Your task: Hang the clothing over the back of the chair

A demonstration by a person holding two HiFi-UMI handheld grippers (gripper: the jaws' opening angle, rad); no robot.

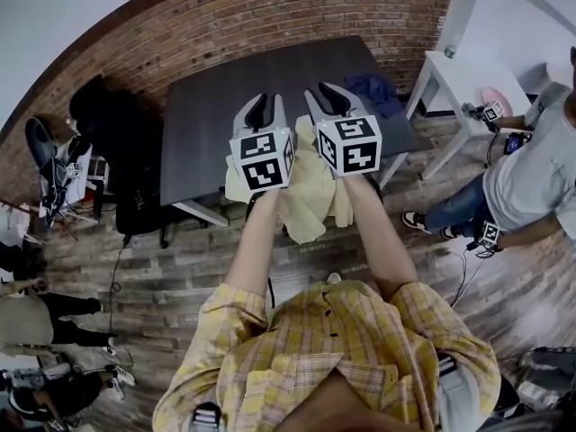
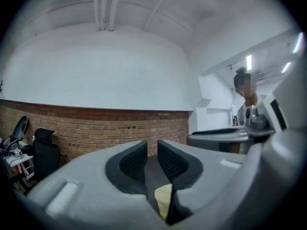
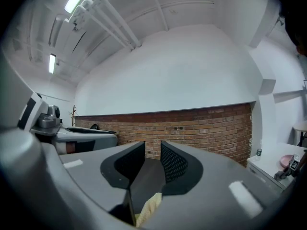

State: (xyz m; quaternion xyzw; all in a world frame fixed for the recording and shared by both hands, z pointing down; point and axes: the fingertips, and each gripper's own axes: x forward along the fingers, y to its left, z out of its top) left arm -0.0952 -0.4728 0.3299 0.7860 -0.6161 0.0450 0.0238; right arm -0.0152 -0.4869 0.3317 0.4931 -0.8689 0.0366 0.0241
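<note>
**Fig.** Head view w/ both gripper views; clothing vs. jaws.

**Grippers.** L gripper [image 1: 259, 106] [image 2: 152, 152] and R gripper [image 1: 328, 97] [image 3: 152, 152] are held side by side, close together. Both are pointed about level toward the dark table [image 1: 207, 106] and the brick wall [image 1: 270, 16].

**Jaws.** In the left gripper view the pads are seen apart w/ a narrow clear gap, and nothing is pressed betw. them. In the right gripper view the pads are likewise apart, the gap a little wider, and nothing is clamped.

**Key relation.**
- The pale yellow clothing [image 1: 310, 201] [image 2: 164, 195] [image 3: 148, 207] is seen in each gripper view only low down, through the root of the gap. It is thus placed beneath the jaws, not betw. the pads.
- In the head view it is shown betw. and below the two marker cubes, at the table's near edge.
- It is thus placed below and behind the jaw tips, on the person's side.
- It is bunched, and its long axis is judged to run downward and toward the person.
- Both grippers are judged about equally near to it.

**Support.** What bears the clothing is hidden by cloth and grippers, so no chair back is made out there. Draping over one is judged probable, not seen. A black chair [image 1: 135, 196] is set at the table's left end, well apart.

**Next move (est.).** For any re-grip or tidy-up, the jaws would need to be tipped down and drawn back. Kept level, they would be passed over the cloth.
</note>
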